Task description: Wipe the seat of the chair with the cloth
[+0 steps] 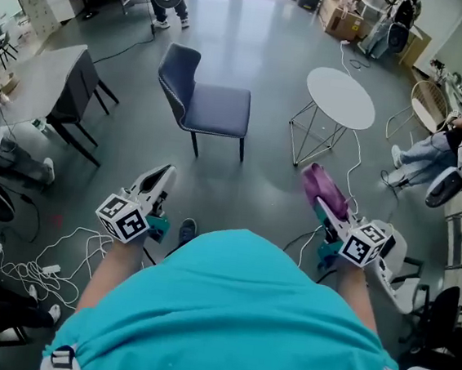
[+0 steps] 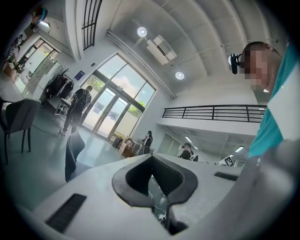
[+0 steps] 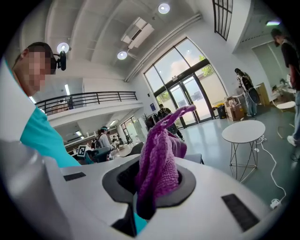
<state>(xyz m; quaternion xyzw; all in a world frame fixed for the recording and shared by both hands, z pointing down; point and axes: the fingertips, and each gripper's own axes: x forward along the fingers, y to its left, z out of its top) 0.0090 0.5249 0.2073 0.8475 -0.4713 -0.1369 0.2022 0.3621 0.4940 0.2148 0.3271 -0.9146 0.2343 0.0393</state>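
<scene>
- Grip check: right gripper (image 1: 332, 218) has its jaws pinched tight on the purple knitted cloth (image 1: 323, 188), and the loose end pokes up past the tips.
- Over on the other hand, left gripper (image 1: 157, 182) carries nothing, with its jaws drawn together.
- Out ahead stands the dark blue chair (image 1: 203, 95) on the grey floor, well apart from both grippers, its seat (image 1: 220, 109) turned toward the round white table (image 1: 340, 97).
- That table sits near the chair, not touching it.
- Cardboard boxes (image 1: 339, 11) are stacked by the far wall; I can't tell what's inside them from here.
</scene>
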